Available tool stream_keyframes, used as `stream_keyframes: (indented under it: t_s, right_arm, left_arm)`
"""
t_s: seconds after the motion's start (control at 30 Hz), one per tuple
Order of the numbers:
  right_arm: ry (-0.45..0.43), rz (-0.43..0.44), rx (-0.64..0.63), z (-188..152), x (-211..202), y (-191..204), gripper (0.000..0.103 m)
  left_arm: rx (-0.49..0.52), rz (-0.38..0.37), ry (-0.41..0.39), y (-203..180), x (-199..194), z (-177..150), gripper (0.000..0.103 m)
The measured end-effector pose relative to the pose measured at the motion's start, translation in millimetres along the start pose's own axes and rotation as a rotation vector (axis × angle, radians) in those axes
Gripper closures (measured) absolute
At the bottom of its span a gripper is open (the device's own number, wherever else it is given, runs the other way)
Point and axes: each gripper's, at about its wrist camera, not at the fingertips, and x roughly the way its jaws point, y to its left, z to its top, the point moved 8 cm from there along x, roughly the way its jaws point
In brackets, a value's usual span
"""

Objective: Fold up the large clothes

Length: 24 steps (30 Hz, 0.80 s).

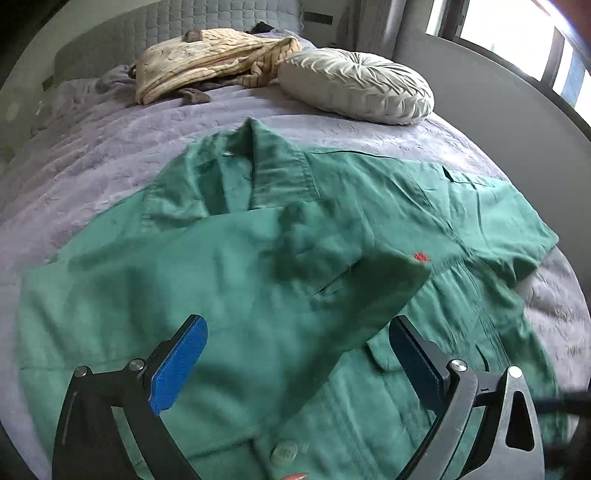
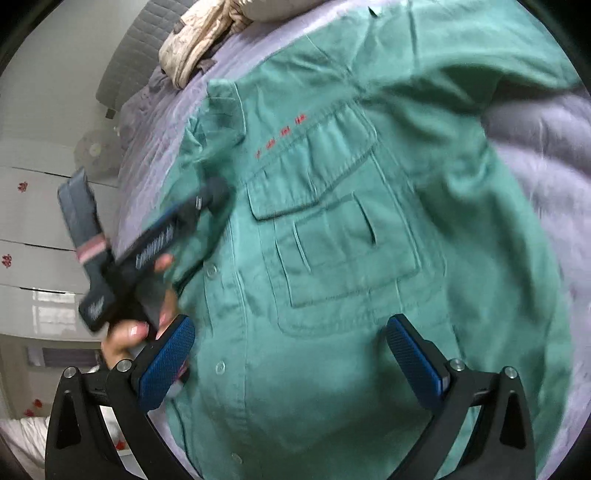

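Both tools wide apart, nothing held: left tool (image 1: 295, 365) hovering over folded-in sleeve of green shirt (image 1: 280, 266), right tool (image 2: 291, 365) over chest pocket (image 2: 332, 243), neither clearly touching cloth. Shirt flat on bed (image 1: 110, 155), collar toward round pillow (image 1: 358, 85), one side folded across front. Risk: pinching top layer only w/ jaws this open → sleeve drags, fold slips, wrinkles under. Right sleeve not yet folded.

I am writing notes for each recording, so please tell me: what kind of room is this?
Most likely a bedroom at home. A green shirt lies on a bed with a lilac quilted bedspread, a round pleated cushion sits near a padded headboard, and a window is beside it.
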Motion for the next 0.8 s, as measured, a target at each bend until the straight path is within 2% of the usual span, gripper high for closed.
stream_keyframes:
  t_s: [0.13, 0.23, 0.33, 0.4, 0.47, 0.6, 0.63, 0.67, 0.7, 0.73, 0.77, 0.8]
  right_arm:
    - [-0.014, -0.055, -0.077, 22.9, 7.7, 21.9, 0.0]
    - [-0.011, -0.101, -0.129, 41.6, 28.5, 41.2, 0.0]
    - [-0.01, -0.044, -0.092, 62.7, 53.0, 51.8, 0.0]
    - [-0.029, 0.027, -0.044, 79.0, 65.4, 58.3, 0.0]
    - [-0.042, 0.024, 0.007, 89.8, 76.3, 56.9, 0.0]
    - [-0.075, 0.029, 0.083, 97.8, 82.7, 51.4, 0.004]
    - [-0.079, 0.028, 0.083, 98.8, 83.0, 51.8, 0.017]
    - [-0.076, 0.018, 0.08, 99.3, 83.7, 51.5, 0.041]
    - [-0.062, -0.001, 0.083, 99.5, 86.1, 49.7, 0.056]
    - [-0.051, -0.005, 0.09, 99.4, 88.1, 48.1, 0.088]
    - [-0.042, 0.001, 0.101, 99.2, 89.2, 46.7, 0.096]
    - [-0.047, 0.012, 0.107, 100.1, 87.0, 47.6, 0.096]
  left_arm:
    - [-0.03, 0.033, -0.064, 27.7, -49.8, -9.2, 0.004]
    - [-0.086, 0.167, -0.085, 82.9, -73.4, -18.9, 0.004]
    - [-0.204, 0.326, -0.052, 156.3, -79.0, -36.4, 0.004]
    - [-0.297, 0.389, -0.013, 198.4, -79.9, -52.4, 0.004]
    - [-0.366, 0.404, 0.005, 224.7, -86.9, -70.3, 0.004]
    - [-0.34, 0.413, 0.033, 227.3, -93.6, -102.6, 0.004]
    - [-0.332, 0.404, 0.052, 224.5, -91.1, -108.4, 0.004]
    - [-0.327, 0.396, 0.071, 221.5, -88.0, -114.3, 0.004]
    - [-0.322, 0.394, 0.085, 219.1, -83.9, -118.4, 0.004]
    - [-0.321, 0.4, 0.088, 217.4, -82.0, -120.8, 0.004]
    - [-0.324, 0.411, 0.085, 218.8, -80.7, -122.9, 0.004]
    - [-0.336, 0.429, 0.08, 221.3, -79.5, -123.7, 0.004]
